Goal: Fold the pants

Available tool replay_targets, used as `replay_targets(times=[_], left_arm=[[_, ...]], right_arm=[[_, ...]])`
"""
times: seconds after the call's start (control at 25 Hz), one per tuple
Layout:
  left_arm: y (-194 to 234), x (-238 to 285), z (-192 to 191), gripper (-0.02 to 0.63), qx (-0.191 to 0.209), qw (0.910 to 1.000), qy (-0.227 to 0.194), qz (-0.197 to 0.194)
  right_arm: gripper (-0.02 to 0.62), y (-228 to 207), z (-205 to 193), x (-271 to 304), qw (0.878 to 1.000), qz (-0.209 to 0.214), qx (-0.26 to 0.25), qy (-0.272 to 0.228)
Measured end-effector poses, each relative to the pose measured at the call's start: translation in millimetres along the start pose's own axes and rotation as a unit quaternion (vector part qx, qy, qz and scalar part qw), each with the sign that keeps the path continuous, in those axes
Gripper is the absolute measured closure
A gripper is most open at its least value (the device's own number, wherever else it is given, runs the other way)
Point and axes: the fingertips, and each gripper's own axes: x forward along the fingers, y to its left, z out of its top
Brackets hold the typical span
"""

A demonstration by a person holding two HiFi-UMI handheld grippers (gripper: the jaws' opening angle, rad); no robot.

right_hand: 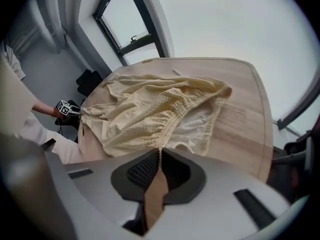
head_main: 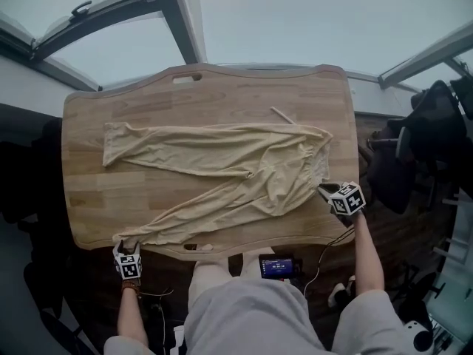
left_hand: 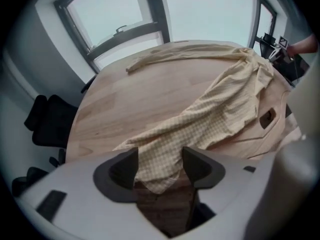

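Gripping step: right gripper (right_hand: 159,151) clamped on the pants (head_main: 222,161) waistband (right_hand: 172,124); left gripper (left_hand: 160,159) fingers (left_hand: 122,169) apart around a hem (left_hand: 157,176) at the bench (head_main: 222,95) near-left corner, likely closing next.

Office-type rm: wood desk (head_main: 222,95), black office chairs (left_hand: 47,124), big windows (left_hand: 115,9)
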Motion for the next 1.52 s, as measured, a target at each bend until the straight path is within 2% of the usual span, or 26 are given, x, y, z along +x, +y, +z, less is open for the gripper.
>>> replay_targets(times=[0.12,0.2,0.24,0.28,0.32,0.4,0.48,0.6,0.72,0.84,0.88,0.92,0.96,1.0,1.04,1.16,1.28,1.4,1.44,1.48,1.52], left_arm=[[2,4,4,0.333,-0.003,0.9999,0.009,0.006],[-2,6,14,0.376,0.023,0.9997,0.007,0.006],[-5,5,20,0.425,0.042,0.9991,0.003,0.007],[-7,3,28,0.520,0.060,0.9981,-0.003,0.011],[-6,-1,38,0.574,0.072,0.9971,-0.016,0.019],[2,-15,66,0.589,0.073,0.9950,-0.059,0.036],[10,-29,101,0.592,0.075,0.9907,-0.104,0.047],[19,-36,141,0.592,0.106,0.9825,-0.144,0.052],[29,-39,168,0.592,0.128,0.9772,-0.160,0.056],[34,-39,193,0.591,0.178,0.9675,-0.170,0.058],[32,-35,196,0.571,0.193,0.9654,-0.169,0.049],[29,-29,195,0.511,0.201,0.9653,-0.164,0.033],[26,-23,189,0.414,0.202,0.9672,-0.154,0.013],[23,-17,178,0.344,0.200,0.9699,-0.139,-0.005],[21,-12,164,0.310,0.199,0.9724,-0.121,-0.016],[24,5,135,0.308,0.183,0.9798,-0.078,-0.019],[25,25,147,0.308,0.129,0.9886,-0.075,-0.022],[19,50,160,0.310,0.103,0.9917,-0.072,-0.028],[14,55,162,0.325,0.101,0.9923,-0.065,-0.031],[9,58,164,0.369,0.104,0.9924,-0.057,-0.032],[4,58,166,0.463,0.111,0.9921,-0.052,-0.029]], right_arm=[[0.575,-24,-31,-18,0.999,-0.036,0.032,0.003],[0.575,-38,-51,-22,0.997,-0.058,0.052,0.012],[0.575,-43,-59,-23,0.996,-0.069,0.058,0.018],[0.575,-45,-66,-23,0.995,-0.078,0.061,0.025],[0.575,-45,-72,-21,0.994,-0.086,0.061,0.031],[0.575,-43,-82,-19,0.993,-0.098,0.065,0.034],[0.575,-41,-83,-22,0.991,-0.105,0.078,0.019],[0.569,-38,-78,-27,0.989,-0.119,0.084,-0.011],[0.575,-35,-72,-30,0.988,-0.122,0.086,-0.032],[0.575,-34,-63,-35,0.987,-0.138,0.069,-0.046],[0.574,-35,-61,-35,0.986,-0.144,0.066,-0.050],[0.571,-35,-59,-35,0.986,-0.144,0.069,-0.056],[0.562,-33,-59,-33,0.986,-0.137,0.076,-0.062],[0.509,-31,-61,-31,0.986,-0.126,0.083,-0.068],[0.454,-28,-64,-29,0.987,-0.116,0.088,-0.073],[0.453,-26,-71,-24,0.986,-0.109,0.097,-0.079],[0.453,-31,-71,-15,0.984,-0.117,0.110,-0.075],[0.459,-38,-70,-2,0.982,-0.132,0.125,-0.057],[0.488,-37,-70,1,0.982,-0.132,0.128,-0.047],[0.499,-36,-69,3,0.983,-0.133,0.124,-0.036],[0.512,-34,-69,2,0.984,-0.136,0.114,-0.027]])
